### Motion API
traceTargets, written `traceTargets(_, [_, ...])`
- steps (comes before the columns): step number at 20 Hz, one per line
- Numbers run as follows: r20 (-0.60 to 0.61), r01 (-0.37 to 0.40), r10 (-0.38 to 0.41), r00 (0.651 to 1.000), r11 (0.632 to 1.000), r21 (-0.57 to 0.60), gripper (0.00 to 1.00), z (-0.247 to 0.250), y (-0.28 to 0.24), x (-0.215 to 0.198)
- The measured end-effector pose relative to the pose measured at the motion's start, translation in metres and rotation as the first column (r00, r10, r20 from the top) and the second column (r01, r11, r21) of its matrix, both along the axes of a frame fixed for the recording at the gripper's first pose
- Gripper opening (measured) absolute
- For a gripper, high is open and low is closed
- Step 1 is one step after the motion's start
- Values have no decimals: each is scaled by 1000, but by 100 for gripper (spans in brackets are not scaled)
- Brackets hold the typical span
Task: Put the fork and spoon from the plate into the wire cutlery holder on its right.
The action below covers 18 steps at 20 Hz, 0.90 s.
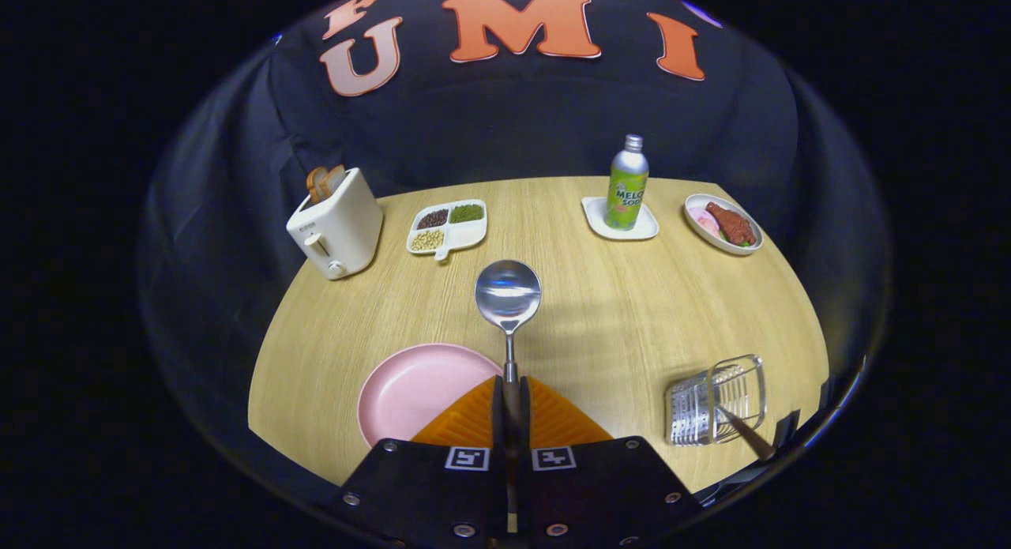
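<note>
Gripper (512, 399) jaws were clamped tight on the spoon (508, 295), lifted beside the pink plate (411, 387), with open bench (632, 312) toward the wire cutlery holder (715, 400) near the edge

Wooden table (600, 312), light grain. Far edge: 1 toaster (338, 225), 1 divided snack tray (448, 227), 1 bottle on a coaster (594, 213), 1 food dish (723, 224). Near edge: pink plate (411, 387), wire cutlery holder (715, 399) well apart to its right.
</note>
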<state>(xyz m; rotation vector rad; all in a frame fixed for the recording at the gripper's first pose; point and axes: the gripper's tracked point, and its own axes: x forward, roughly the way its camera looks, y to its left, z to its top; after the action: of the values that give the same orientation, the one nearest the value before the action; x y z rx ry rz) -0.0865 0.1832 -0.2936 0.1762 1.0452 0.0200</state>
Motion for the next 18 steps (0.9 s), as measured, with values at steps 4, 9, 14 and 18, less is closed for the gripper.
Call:
traceTargets(4, [58, 32, -31, 998, 999, -12, 5, 27, -43, 15])
traceTargets(9, [98, 23, -16, 995, 997, -77, 5, 50, -95, 21])
traceTargets(14, [79, 1, 6, 997, 995, -99, 5, 60, -128, 16])
traceTargets(18, [-6, -40, 39, 999, 991, -131, 5, 50, -150, 0])
